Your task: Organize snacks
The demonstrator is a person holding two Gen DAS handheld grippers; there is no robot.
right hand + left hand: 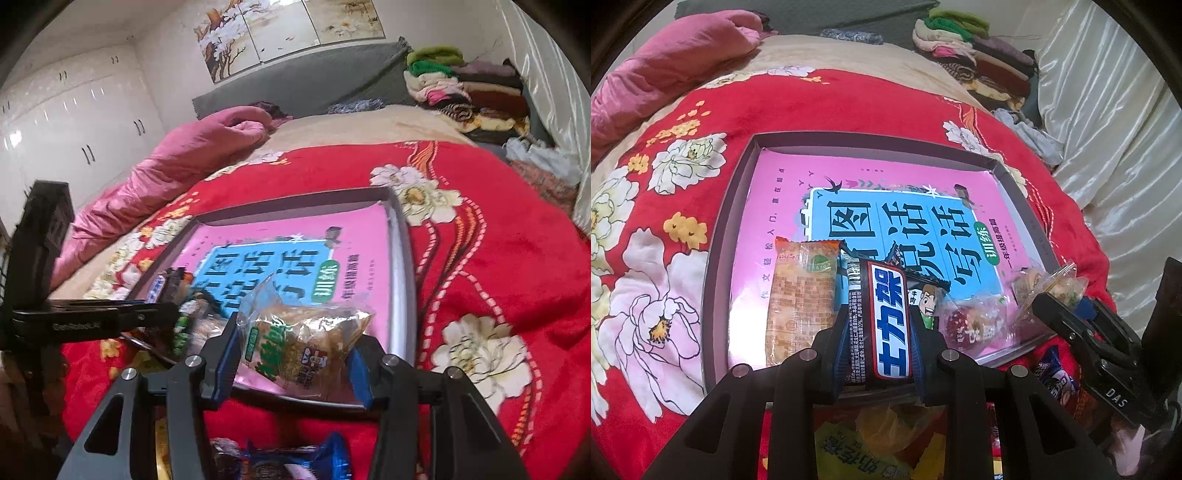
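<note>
Currently, our left gripper [877, 328] pinched a bar [889, 325] and our right gripper [293, 354] a crinkly pack [303, 341], both over the tray's [720, 229] near edge; either could slip onto the bed [498, 258].

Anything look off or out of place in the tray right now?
One oddity: a pink children's book lies flat in the grey shallow tray, and the snacks sit on its cover. Some wrapped snacks are outside it on the red floral blanket. Nothing looks spilled or torn.

One tray [716, 236], roughly seven snacks [801, 295]
</note>
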